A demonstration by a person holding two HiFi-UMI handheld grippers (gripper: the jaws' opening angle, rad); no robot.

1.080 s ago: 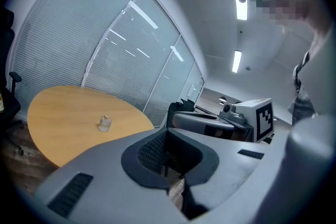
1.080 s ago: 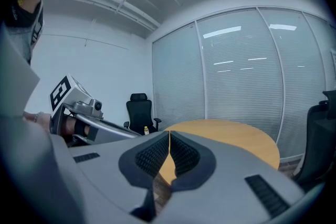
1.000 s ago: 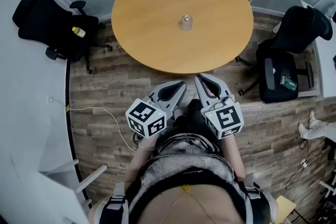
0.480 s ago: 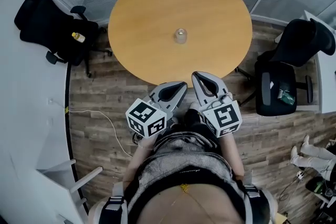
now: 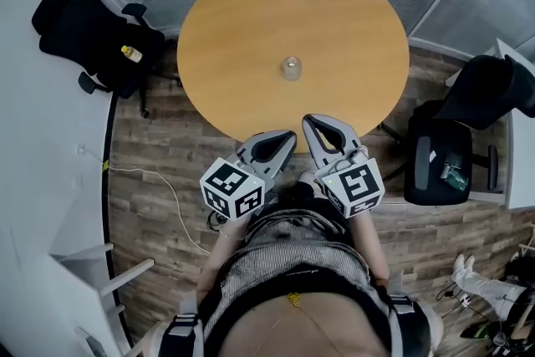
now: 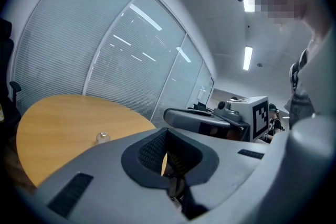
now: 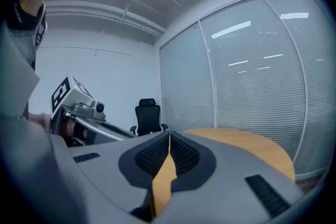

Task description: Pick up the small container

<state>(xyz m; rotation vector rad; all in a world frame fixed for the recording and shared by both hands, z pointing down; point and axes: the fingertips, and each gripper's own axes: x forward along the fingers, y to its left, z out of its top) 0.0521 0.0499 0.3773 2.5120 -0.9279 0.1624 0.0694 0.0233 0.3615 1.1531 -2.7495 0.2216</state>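
1. Container (image 5: 291,68) stands mid-table (image 5: 226,29), well apart from both grippers.
2. Left gripper (image 5: 288,135) and right gripper (image 5: 307,120): jaws together, empty.
3. Risk: arriving unopened would likely knock it over.

my left claw (image 5: 287,136) and my right claw (image 5: 309,123) are grey with black bumpy pads. their cubes (image 5: 232,188) are white with black squares. the round table (image 5: 251,21) is orange-brown. the small container (image 5: 291,68) is see-through. the floor (image 5: 159,146) has brown wood stripes. the chair (image 5: 88,25) is black, with a yellow thing (image 5: 130,53) on it.
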